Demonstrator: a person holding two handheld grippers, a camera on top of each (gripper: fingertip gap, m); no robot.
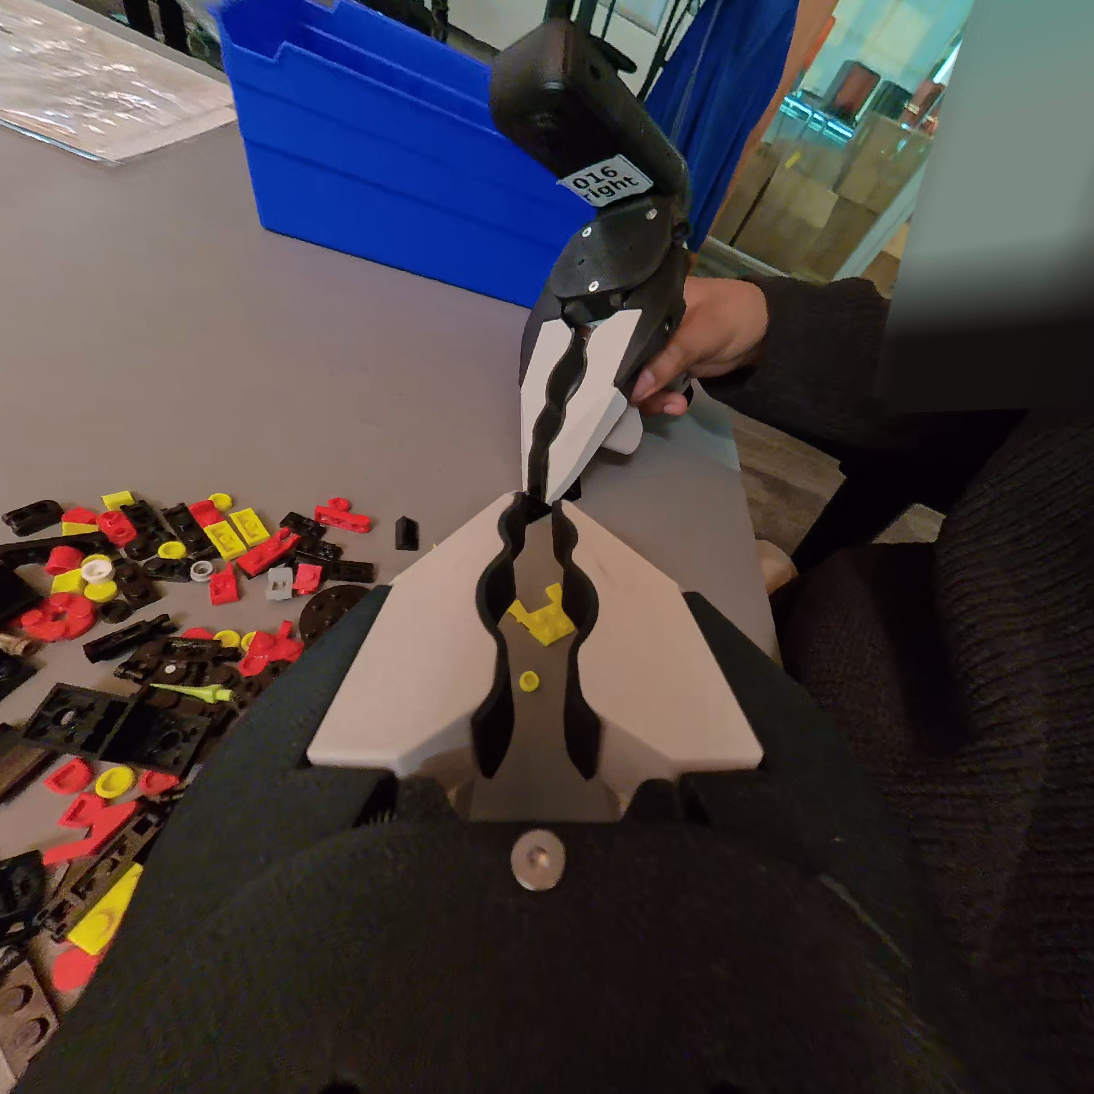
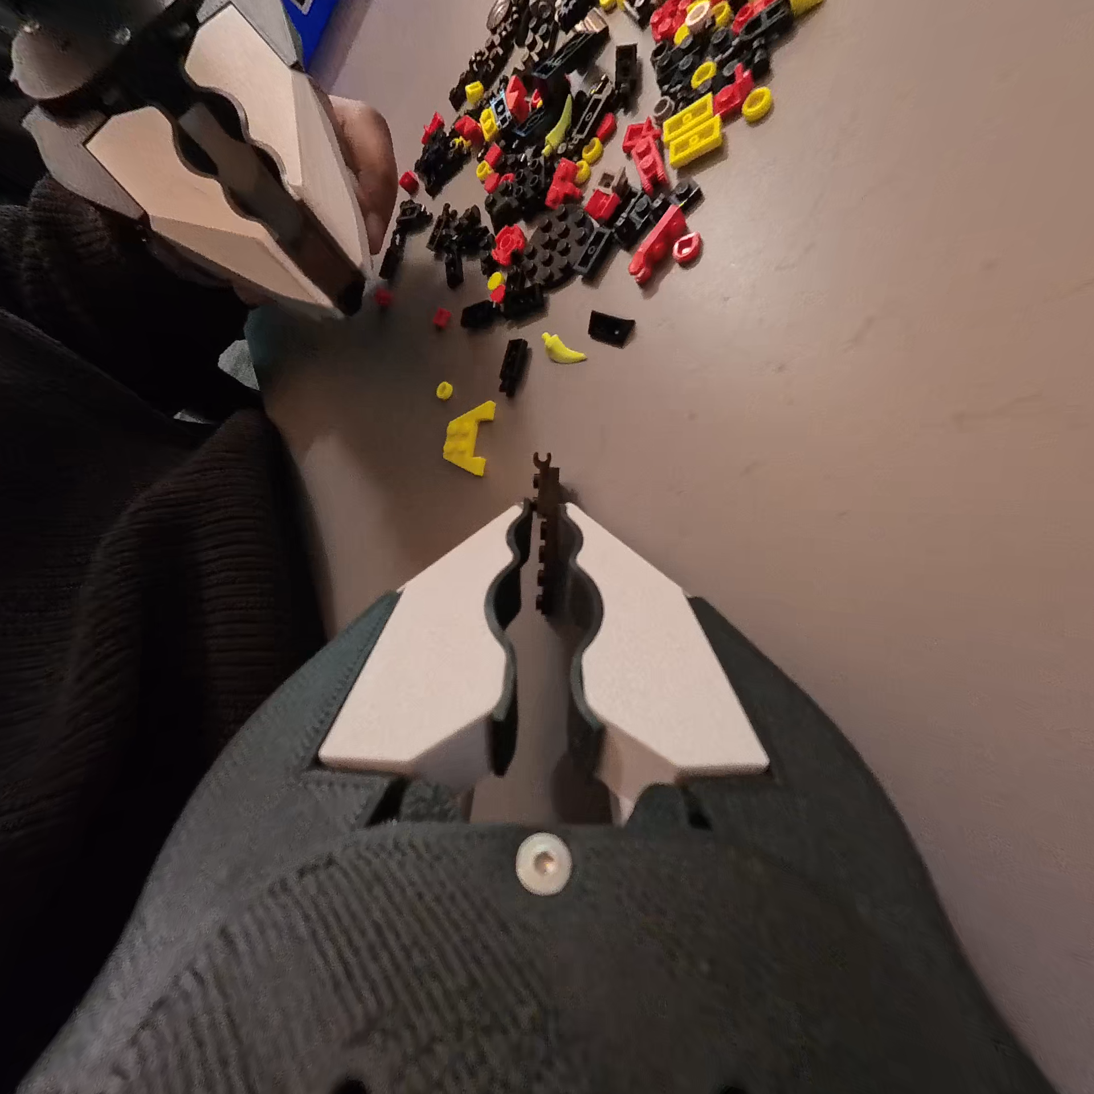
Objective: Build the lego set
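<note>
Black studded piece (image 2: 547, 544) pinched upright in right claw (image 2: 544, 506), tips down.

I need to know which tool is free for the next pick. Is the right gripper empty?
No: in the right wrist view the right gripper is shut on a thin black studded lego piece standing edge-up between its fingertips.

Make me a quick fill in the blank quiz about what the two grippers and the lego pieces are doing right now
The right gripper is shut on a thin ____ lego piece.
The notched wedge plate on the table is ____.
The bin behind the pile is ____.

Missing words: black; yellow; blue
</note>
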